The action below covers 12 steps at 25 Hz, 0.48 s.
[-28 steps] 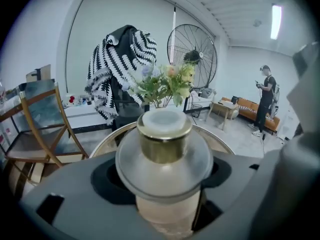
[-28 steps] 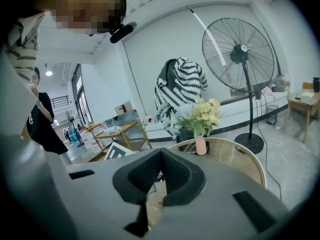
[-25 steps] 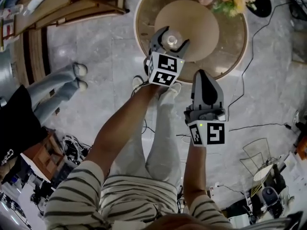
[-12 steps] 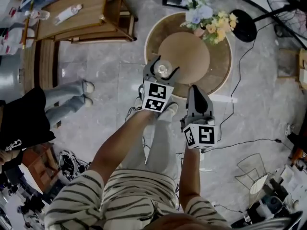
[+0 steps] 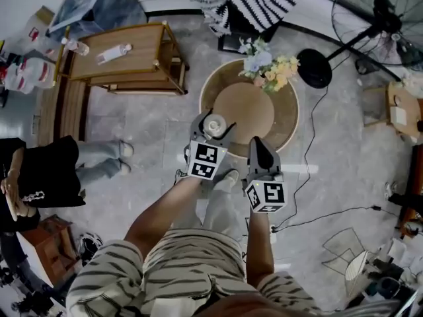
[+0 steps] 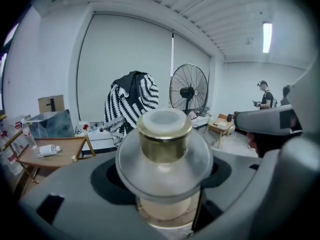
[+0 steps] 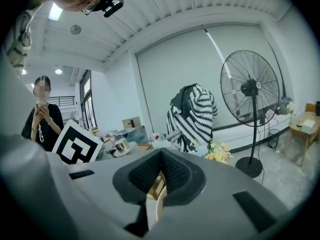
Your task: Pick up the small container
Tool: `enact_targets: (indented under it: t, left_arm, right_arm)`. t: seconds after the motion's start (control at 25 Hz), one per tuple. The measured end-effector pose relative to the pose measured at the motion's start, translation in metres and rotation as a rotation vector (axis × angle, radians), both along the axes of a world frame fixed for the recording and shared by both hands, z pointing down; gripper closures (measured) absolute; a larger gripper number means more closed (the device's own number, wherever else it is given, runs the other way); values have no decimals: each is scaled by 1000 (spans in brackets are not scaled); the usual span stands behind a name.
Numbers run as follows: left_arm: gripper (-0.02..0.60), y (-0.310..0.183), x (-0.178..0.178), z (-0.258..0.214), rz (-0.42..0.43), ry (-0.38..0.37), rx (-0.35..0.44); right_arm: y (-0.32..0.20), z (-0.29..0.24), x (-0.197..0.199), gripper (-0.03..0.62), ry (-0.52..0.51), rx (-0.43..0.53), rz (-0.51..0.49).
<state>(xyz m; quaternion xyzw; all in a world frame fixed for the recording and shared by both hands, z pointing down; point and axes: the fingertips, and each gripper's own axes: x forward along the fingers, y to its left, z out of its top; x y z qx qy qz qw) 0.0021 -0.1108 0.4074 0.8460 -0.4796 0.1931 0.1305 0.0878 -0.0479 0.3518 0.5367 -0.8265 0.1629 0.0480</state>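
The small container (image 5: 213,125) is a clear domed jar with a gold neck and a white cap. It sits between the jaws of my left gripper (image 5: 213,121), which is shut on it and holds it in the air over the front-left rim of the round table (image 5: 288,114). In the left gripper view the small container (image 6: 164,154) fills the middle, upright, with the left gripper (image 6: 165,194) closed round its lower part. My right gripper (image 5: 255,144) hovers just to the right, shut and empty; in its own view the right gripper (image 7: 159,176) has its pads pressed together.
A bunch of flowers (image 5: 268,68) stands at the table's far edge. A wooden bench (image 5: 125,55) with bottles is at the back left, and a floor fan (image 5: 377,12) at the back right. A person (image 5: 39,177) stands at the left. Cables (image 5: 330,213) cross the floor.
The left gripper has drawn back with the container from over the table's middle to its front-left rim. The right gripper followed beside it. The head view now takes in more of the room.
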Motion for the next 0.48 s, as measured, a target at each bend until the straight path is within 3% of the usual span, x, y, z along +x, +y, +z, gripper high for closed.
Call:
enact_targets:
  t: [0.24,0.48]
  left_arm:
    - [253,15,-1,-58,47,-13,71]
    - [253,41,-5,-106,57,-11,92]
  right_arm:
    - [5,-48,4,588,20,52,30]
    - [22,-84,2,588,34,46,28]
